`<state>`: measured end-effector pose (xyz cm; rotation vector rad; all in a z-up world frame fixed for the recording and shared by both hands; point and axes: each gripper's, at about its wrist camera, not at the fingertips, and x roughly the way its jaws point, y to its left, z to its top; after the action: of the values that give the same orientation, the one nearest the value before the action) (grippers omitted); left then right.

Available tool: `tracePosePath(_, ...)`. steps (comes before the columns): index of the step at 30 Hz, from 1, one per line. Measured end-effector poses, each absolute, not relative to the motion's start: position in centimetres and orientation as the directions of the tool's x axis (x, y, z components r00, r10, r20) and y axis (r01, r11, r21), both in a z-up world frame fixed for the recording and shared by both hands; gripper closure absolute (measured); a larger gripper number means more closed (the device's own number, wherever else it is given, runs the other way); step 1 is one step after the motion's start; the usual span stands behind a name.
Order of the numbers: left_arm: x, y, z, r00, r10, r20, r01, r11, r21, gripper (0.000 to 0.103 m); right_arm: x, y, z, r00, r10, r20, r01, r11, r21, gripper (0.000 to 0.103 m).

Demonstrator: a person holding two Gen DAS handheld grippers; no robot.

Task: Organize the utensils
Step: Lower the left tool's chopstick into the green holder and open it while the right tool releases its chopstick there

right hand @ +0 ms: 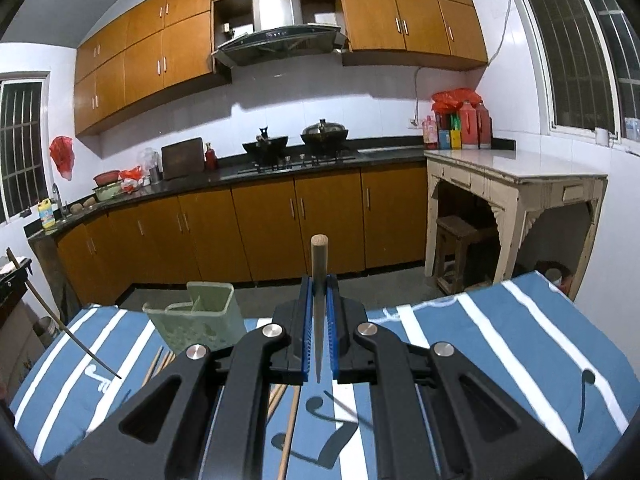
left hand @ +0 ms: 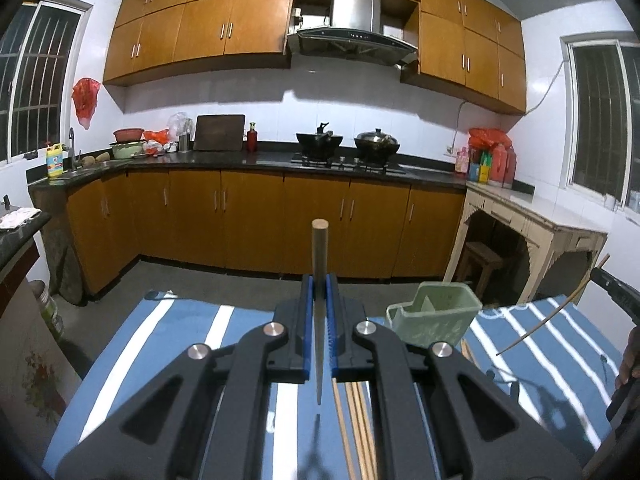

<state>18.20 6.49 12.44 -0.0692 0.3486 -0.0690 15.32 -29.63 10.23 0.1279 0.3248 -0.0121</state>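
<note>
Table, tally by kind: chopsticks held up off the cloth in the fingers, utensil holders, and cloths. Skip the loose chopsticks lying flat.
Held chopsticks: 2, the left chopstick and the right chopstick
Green utensil holder: 1
Blue striped cloth: 1
Total: 4

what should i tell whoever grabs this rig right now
Left tool: shut on a chopstick, lifted off the cloth.
Right tool: shut on another chopstick, also lifted.
Green holder: upright on the striped cloth, between the two tools; it looks to hold no chopsticks yet.
Loose chopsticks lie on the cloth near the holder.
Left: drop both held sticks into the holder, then collect the loose ones.
</note>
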Motion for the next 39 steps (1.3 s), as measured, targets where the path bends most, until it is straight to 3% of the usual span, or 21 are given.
tracePosePath(11, 20.7, 3.2, 21.4, 0.965, -0.184, -0.189, 0.162, 0.979, -0.125, 0.096, 16.6, -27.6, 18.9, 0.977, 0.145, -0.155, -0.115, 0.975, 0.189, 0.095)
tracePosePath(17, 23.2, 0.4, 21.4, 0.951, -0.235, -0.203, 0.207, 0.967, -0.148, 0.096, 18.2, -25.0, 18.0, 0.955, 0.228, -0.189, -0.193, 0.964, 0.184, 0.095)
tracePosePath(35, 27.3, -2.2, 13.0, 0.917, -0.233, -0.324, 0.188, 0.968, -0.166, 0.093, 22.0, -23.3, 10.8, 0.886, 0.284, -0.366, -0.199, 0.947, 0.251, 0.094)
tracePosePath(36, 27.2, -2.0, 12.8, 0.916, -0.235, -0.326, 0.190, 0.968, -0.166, 0.089, 21.9, -23.3, 10.8, 0.886, 0.283, -0.367, -0.198, 0.947, 0.251, 0.089)
tracePosePath(37, 27.0, -1.8, 12.8, 0.918, -0.230, -0.324, 0.185, 0.969, -0.163, 0.081, 21.6, -23.5, 10.9, 0.888, 0.278, -0.365, -0.194, 0.949, 0.250, 0.078)
tracePosePath(39, 26.6, -1.3, 12.9, 0.923, -0.221, -0.316, 0.176, 0.971, -0.164, 0.076, 21.1, -23.8, 11.1, 0.897, 0.266, -0.352, -0.183, 0.950, 0.252, 0.066)
